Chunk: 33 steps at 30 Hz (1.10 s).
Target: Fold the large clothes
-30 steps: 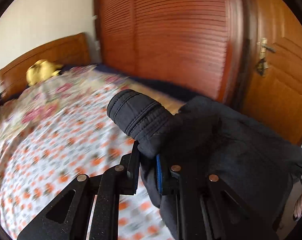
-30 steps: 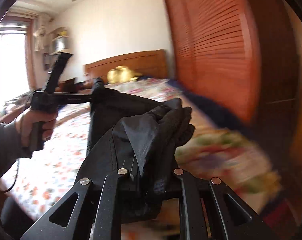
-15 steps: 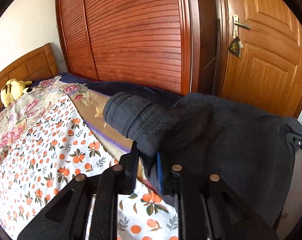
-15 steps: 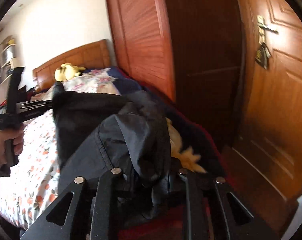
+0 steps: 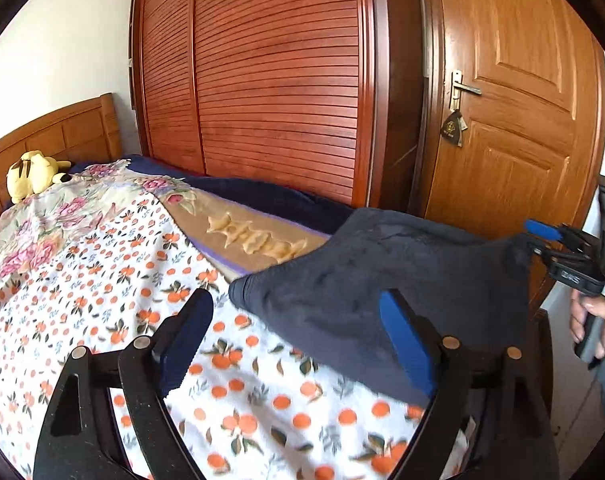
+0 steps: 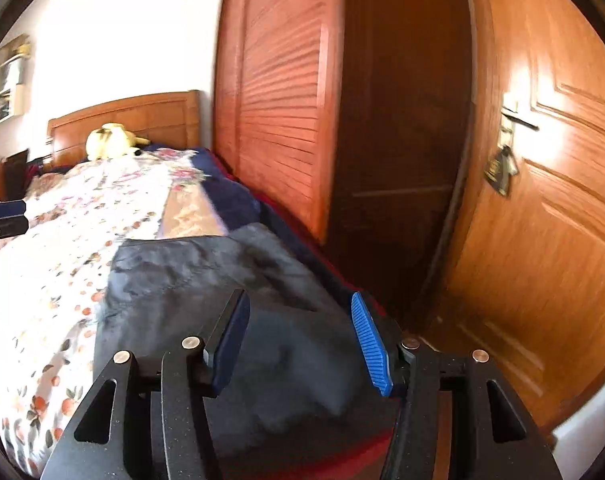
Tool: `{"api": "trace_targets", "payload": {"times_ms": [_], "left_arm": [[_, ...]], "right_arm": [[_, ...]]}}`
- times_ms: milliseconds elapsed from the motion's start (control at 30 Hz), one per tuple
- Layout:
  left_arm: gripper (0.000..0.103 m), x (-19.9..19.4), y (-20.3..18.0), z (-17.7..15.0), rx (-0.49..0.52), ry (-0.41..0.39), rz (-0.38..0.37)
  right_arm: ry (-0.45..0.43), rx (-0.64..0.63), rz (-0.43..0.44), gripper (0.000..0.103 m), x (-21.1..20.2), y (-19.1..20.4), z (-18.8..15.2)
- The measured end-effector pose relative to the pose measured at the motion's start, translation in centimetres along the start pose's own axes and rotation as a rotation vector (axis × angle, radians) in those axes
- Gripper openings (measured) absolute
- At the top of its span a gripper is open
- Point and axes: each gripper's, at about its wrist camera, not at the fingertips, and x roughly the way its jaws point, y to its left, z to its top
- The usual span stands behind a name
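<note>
Both grippers, left [image 5: 298, 340] and right [image 6: 302, 344], fingers spread, empty; dark garment [image 5: 382, 280] partly hidden, blurred.

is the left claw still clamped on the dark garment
No: the left claw is open, its pads spread wide, and the garment lies loose on the bed between them.

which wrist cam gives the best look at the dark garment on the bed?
The right wrist view: the dark garment fills the centre, lying on the floral bedspread near the bed's edge, though slightly blurred. The left wrist view is sharper but its own open fingers cover part of the garment.
</note>
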Motion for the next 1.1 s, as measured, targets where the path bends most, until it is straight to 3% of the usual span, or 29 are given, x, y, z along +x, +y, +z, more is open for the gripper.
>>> {"api": "trace_targets", "payload": {"times_ms": [100,300,400,567,700,933,1100], "left_arm": [[0.090,-2.2,0.0,-1.8,0.002,-0.014,0.013],[0.090,-7.4,-0.9,-5.2,0.023,-0.071,0.002],[0.090,-9.6,-1.0,-6.1,0.020,-0.092,0.010],[0.090,-12.9,-0.1,-7.2,-0.029,-0.129,0.055],[0.090,-15.2,0.7,-8.1,-0.043,-0.138,0.127],[0.090,-19.0,2.9,-9.9,-0.099,-0.147,0.196],[0.090,-21.7,4.4,-12.2,-0.147,-0.116,0.244]], "right_arm": [[0.018,-0.003,0.023,0.055,0.2,0.3,-1.4],[0.217,0.090,-0.030,0.055,6.0,-2.8,-3.1],[0.260,0.140,-0.031,0.055,7.0,-4.4,-3.9],[0.241,0.125,-0.070,0.055,4.8,-4.4,-2.8],[0.185,0.106,-0.023,0.055,1.9,-1.8,-1.2],[0.117,0.057,0.069,0.079,-4.1,3.8,0.2],[0.083,0.036,0.140,0.082,-8.4,8.5,-0.2]]}}
